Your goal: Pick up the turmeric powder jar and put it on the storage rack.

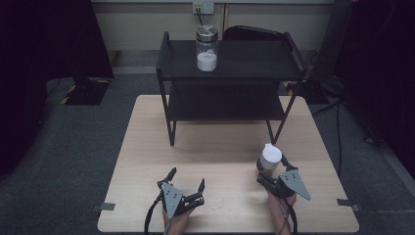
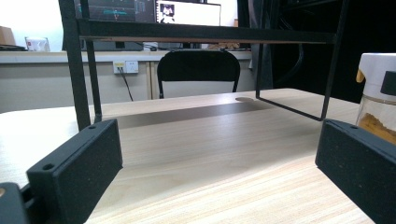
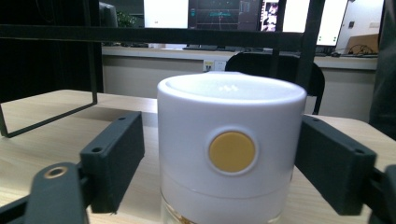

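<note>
1. Nearest edge of counter (image 1: 147,147): left gripper (image 1: 187,176) in person's hand, low over the wood, jaws spread wide, nothing between them. Same in left gripper view (image 2: 219,158): bare wood between the two black jaws.
2. To its right, just a bit further in: right gripper (image 1: 271,166), also hand-held, grey three-cornered plate on top, jaws either side of white-lidded jar (image 1: 271,154).
3. Right gripper view (image 3: 219,154): jar (image 3: 231,116) centred between the jaws, upright on the counter. One jaw up against the lid at picture right, thin sliver of gap at the other. Not seen clamped, so taken as apart around the jar.
4. Jar details: wide white lid, round yellow button (image 3: 232,151) on the lid's side facing the camera, clear body below with brownish contents. Also seen at the right edge of left gripper view (image 2: 378,88), well apart from the left gripper.
5. Jar position: right half of counter, in front of the black rack's right front leg, not under the rack.
6. Middle to far end of counter: black two-tier rack (image 1: 254,61), lower shelf bare.
7. Top shelf, left of centre: glass jar (image 1: 207,49), metal lid, white powder in the bottom part, upright.
8. Behind the counter: black chair (image 1: 249,33), seen through the rack in left gripper view (image 2: 198,65).
9. Back wall: socket (image 1: 203,7) with a cable plugged in.
10. Furthest, in the gripper views: lit monitors (image 2: 187,11) on a desk.
</note>
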Demonstrator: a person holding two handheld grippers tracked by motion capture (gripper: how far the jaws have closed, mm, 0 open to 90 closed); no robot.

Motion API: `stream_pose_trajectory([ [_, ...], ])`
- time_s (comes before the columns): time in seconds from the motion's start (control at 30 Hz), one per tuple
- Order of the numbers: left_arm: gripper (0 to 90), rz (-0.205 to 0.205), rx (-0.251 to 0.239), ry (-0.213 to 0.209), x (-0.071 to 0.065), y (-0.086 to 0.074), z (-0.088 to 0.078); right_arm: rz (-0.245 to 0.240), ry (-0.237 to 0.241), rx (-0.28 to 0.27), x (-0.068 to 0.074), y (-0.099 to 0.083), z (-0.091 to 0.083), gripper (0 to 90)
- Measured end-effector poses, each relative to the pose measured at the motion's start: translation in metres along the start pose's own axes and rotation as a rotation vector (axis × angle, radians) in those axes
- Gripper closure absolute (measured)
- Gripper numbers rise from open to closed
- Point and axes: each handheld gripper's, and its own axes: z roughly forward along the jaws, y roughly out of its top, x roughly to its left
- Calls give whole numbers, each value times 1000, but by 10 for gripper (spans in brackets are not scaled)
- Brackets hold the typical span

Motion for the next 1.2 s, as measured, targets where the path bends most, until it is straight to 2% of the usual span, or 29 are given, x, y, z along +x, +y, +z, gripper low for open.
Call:
stream_pose_trajectory([
  [0.2,0,0,0,0,0,0,0,1,-13,19,0,2,1,296],
  [0.57,0,0,0,7,-1,0,0,11,10,42,-6,7,1,302],
  [1.0,0,0,0,8,-1,0,0,5,0,67,-5,14,0,304],
  [1.2,0,0,0,8,-1,0,0,-2,24,87,-9,21,-2,305],
])
